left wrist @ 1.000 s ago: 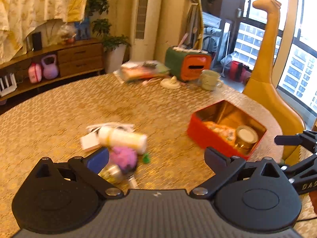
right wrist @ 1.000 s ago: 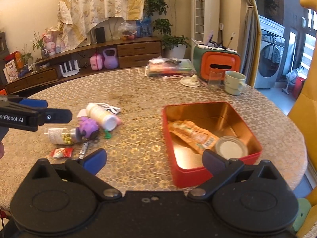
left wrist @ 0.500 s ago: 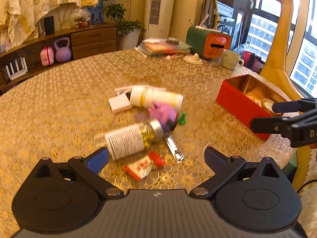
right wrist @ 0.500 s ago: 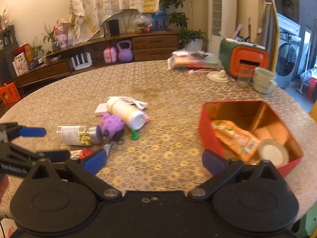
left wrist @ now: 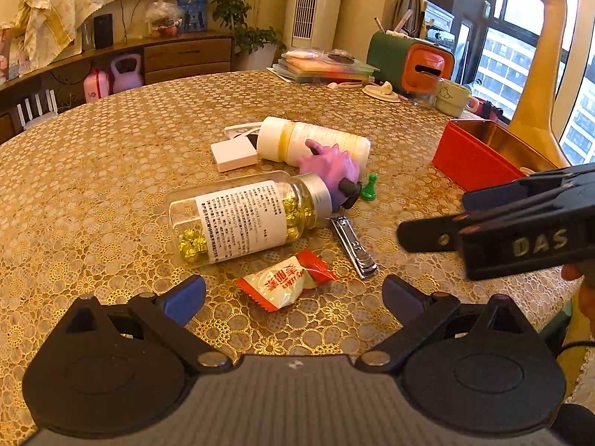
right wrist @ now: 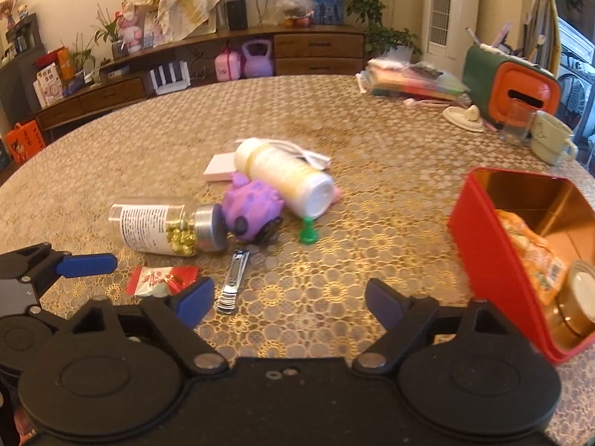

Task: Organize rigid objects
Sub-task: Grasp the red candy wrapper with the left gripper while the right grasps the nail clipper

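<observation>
Both our tongs are empty — the left tongs [left wrist: 293, 293] spread wide over the candy wrapper [left wrist: 286, 282], the right tongs [right wrist: 290, 301] just been closing partway with nothing between them, near the nail clipper [right wrist: 232, 282]. The clutter lies mid-counter; the red tin [right wrist: 483, 249] sits at the right edge. The glass bottle [left wrist: 241, 223] could roll if nudged — its label is unreadable; "DAS" shows on the right tool.

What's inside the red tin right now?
In the red tin: an orange snack packet and a round gold can. The near wall hides part of the floor and anything there.
</observation>
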A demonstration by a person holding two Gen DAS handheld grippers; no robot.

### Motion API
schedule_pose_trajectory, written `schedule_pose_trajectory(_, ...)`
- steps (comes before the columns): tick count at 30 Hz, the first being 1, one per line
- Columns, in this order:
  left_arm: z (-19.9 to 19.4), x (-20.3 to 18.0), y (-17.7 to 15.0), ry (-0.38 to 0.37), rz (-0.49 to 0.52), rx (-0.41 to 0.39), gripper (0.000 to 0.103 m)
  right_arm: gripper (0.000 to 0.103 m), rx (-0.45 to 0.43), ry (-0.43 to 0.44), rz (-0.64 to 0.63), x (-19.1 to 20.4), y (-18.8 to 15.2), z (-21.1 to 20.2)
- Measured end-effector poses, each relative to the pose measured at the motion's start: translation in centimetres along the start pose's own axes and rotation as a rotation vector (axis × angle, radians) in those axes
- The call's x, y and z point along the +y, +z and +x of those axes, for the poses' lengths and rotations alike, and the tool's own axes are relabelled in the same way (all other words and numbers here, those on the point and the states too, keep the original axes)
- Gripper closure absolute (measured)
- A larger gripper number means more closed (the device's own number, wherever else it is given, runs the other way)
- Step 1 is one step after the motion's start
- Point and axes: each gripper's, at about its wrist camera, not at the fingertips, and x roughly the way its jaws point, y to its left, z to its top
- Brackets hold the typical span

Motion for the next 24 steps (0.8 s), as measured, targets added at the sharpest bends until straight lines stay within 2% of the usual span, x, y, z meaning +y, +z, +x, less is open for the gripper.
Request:
schedule_pose_trajectory(2,0.3,-0.1,-0.1,-0.004,0.011,0.001,0.007,0.025,0.014,0.008,-0.007,0.4,0.0,0.7)
schedule_pose_trajectory(5,0.6,-0.2,-0.3,-0.003,0.022,0.001,0.02,0.028,0.031,0.018,-0.019,1.0,0.1,1.7)
schedule_pose_trajectory(7,0.7,-0.4,-0.3,0.004,0.03,-0.009,0.021,0.032,0.04,0.024,-0.02,1.3,0.2,2.2)
schedule_pose_trajectory(13,0.9,-0.7,-0.3,0.021,0.068,-0.03,0.038,0.046,0.058,0.039,-0.014,1.8,0.7,3.9)
schedule_pose_trajectory(16,0.9,-0.6,-0.4,0.027,0.083,-0.041,0.046,0.05,0.05,0.025,-0.036,2.3,0.9,4.3)
schedule_pose_trajectory(18,0.9,-0.6,-0.4,0.02,0.085,-0.046,0.05,0.059,0.048,0.011,-0.057,2.7,1.2,4.5)
schedule_pose_trajectory(19,0.9,-0.6,-0.4,0.021,0.085,-0.047,0.05,0.067,0.047,0.001,-0.07,2.9,1.3,4.6)
schedule_pose_trajectory(21,0.9,-0.6,-0.4,0.022,0.084,-0.048,0.05,0.073,0.045,0.003,-0.079,3.1,1.4,4.6)
schedule_pose_trajectory(24,0.9,-0.6,-0.4,0.023,0.083,-0.048,0.052,0.09,0.038,0.0,-0.096,3.4,1.3,4.6)
